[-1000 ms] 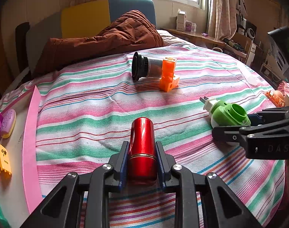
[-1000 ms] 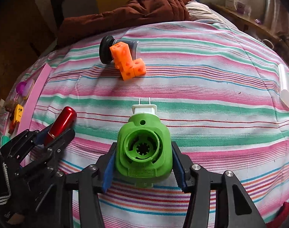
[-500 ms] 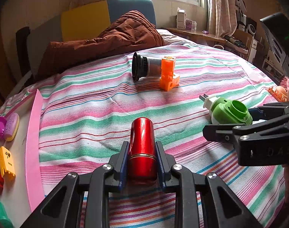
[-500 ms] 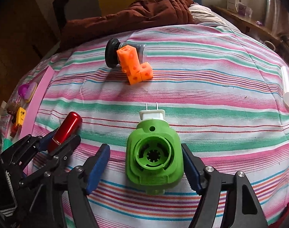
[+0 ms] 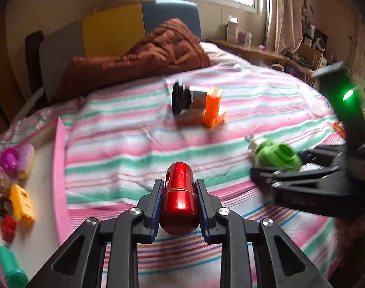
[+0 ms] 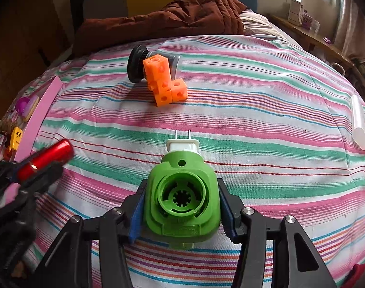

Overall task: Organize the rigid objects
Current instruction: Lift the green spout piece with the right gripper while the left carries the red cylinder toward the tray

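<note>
My left gripper (image 5: 178, 184) is shut on a shiny red cylinder (image 5: 180, 199), held just above the striped bedspread (image 5: 124, 144). In the right wrist view that red cylinder (image 6: 47, 156) shows at the left edge. My right gripper (image 6: 181, 192) has a green plug adapter (image 6: 182, 199) with a white pronged end between its jaws. The jaws are closing and both blue pads press on its sides. In the left wrist view the green plug adapter (image 5: 276, 154) sits at the right. An orange L-shaped block (image 6: 164, 81) leans on a black-capped jar (image 6: 136, 63) farther up the bed.
A pink-edged tray (image 5: 59, 180) at the left holds a yellow toy (image 5: 21, 201), a purple one (image 5: 9, 160) and other small pieces. A white tube (image 6: 359, 122) lies at the right. A brown quilt (image 5: 139, 60) is piled at the bed's head.
The right gripper's jaws spread off the green plug adapter, then came back onto its sides. The left gripper has risen a little with the red cylinder.
</note>
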Demonstrator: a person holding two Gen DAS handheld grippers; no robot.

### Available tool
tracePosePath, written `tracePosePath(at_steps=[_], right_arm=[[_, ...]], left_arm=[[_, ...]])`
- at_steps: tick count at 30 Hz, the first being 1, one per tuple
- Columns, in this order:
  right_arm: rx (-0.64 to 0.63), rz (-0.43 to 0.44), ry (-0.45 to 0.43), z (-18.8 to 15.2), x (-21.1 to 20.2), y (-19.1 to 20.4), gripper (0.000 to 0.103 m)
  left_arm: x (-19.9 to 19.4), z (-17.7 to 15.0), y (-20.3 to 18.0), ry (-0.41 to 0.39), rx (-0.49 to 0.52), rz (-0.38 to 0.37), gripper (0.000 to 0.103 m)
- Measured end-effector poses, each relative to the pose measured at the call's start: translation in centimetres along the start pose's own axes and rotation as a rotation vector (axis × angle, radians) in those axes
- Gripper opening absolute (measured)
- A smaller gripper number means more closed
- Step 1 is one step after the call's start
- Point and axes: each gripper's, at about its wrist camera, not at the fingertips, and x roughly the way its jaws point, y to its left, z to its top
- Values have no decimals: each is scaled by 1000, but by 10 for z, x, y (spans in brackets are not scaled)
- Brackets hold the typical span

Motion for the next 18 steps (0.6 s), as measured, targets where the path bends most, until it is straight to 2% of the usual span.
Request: tracePosePath(at_steps=[8,18], right_arm=[[-56,-46,-37,-2,1,6,54],[-87,-67,-77,-8,0,11,53]], left_arm=[[-47,10,14,-37,-52,-10,26],[-85,4,51,-71,-102,67,26]])
